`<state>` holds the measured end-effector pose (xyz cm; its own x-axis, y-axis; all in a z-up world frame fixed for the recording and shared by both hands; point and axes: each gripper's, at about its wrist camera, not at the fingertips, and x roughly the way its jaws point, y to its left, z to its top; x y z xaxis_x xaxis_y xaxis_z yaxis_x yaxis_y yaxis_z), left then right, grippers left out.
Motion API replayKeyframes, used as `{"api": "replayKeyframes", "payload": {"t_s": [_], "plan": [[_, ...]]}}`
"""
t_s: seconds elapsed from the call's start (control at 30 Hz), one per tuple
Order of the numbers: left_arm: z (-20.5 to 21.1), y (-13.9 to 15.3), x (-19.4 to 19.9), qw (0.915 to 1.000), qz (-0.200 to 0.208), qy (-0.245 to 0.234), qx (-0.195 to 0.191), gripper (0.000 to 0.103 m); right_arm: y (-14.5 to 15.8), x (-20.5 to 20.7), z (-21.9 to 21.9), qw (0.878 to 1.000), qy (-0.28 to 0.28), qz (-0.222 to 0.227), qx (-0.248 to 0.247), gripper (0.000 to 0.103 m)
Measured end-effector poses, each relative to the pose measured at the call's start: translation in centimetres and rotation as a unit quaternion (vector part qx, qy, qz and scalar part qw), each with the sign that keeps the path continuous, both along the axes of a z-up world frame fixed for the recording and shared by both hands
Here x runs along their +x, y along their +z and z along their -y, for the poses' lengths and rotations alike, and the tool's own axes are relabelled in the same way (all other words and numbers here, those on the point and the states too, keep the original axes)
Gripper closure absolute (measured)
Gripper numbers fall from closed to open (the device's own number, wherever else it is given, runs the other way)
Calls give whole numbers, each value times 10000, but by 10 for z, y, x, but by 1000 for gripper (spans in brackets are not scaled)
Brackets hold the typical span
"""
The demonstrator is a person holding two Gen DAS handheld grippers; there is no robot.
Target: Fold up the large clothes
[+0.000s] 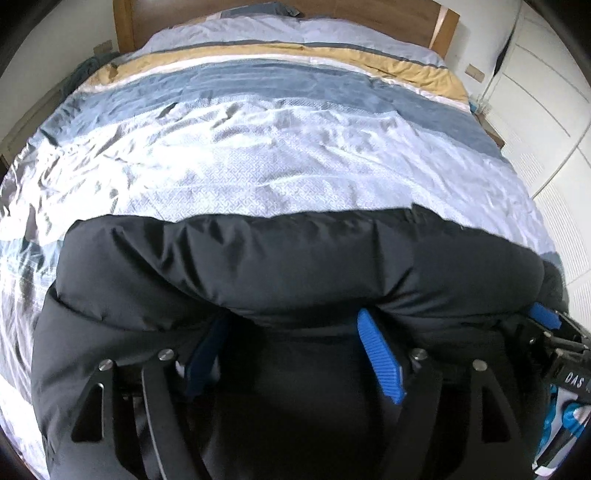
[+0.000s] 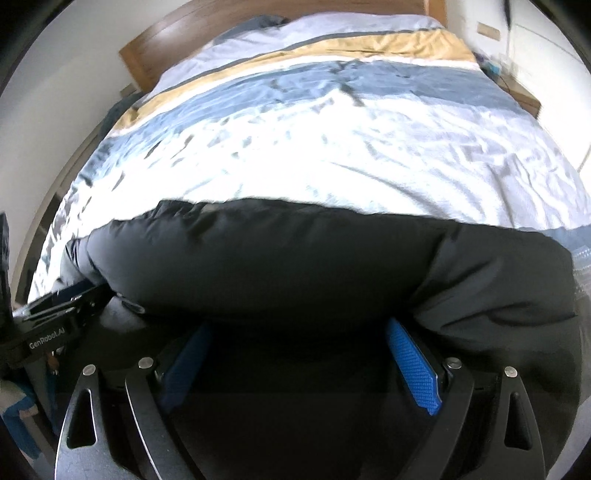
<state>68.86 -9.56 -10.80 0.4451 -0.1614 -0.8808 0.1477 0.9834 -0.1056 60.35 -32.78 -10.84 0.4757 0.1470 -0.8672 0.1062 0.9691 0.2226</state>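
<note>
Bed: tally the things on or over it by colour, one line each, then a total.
Black: 1, the puffy jacket lying at the near edge of the bed.
Striped blue, white and tan: 1, the bedspread under it.
Black with blue pads: 2, the left gripper and the right gripper, both at the jacket's fold.
Total: 4

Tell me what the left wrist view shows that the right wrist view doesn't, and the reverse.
Only the left wrist view shows the right gripper at its right edge and the white wardrobe. Only the right wrist view shows the left gripper at its left edge. Both share the black puffy jacket lying on the striped bedspread, with the wooden headboard behind.
</note>
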Motion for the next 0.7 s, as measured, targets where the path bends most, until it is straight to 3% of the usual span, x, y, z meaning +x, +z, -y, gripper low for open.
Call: {"api": "replayKeyframes", "payload": {"t_s": [0.2, 0.33, 0.43, 0.57, 0.7], "plan": [[-57, -7, 6, 9982, -269, 522, -138, 30, -12, -24, 69, 9977, -570, -277, -224, 11], [-99, -10, 8, 9921, -417, 1146, 285, 30, -21, -38, 112, 9918, -958, -651, -541, 11], [-121, 0, -1, 9888, -336, 1365, 509, 30, -11, -56, 132, 9886, -1138, -636, -754, 11], [-126, 32, -31, 9929, 52, 1183, 107, 30, 21, -77, 122, 9915, -1031, -215, -769, 11], [-102, 49, -60, 9965, 245, 783, -173, 30, 53, -94, 70, 9962, -469, 366, -637, 11]]}}
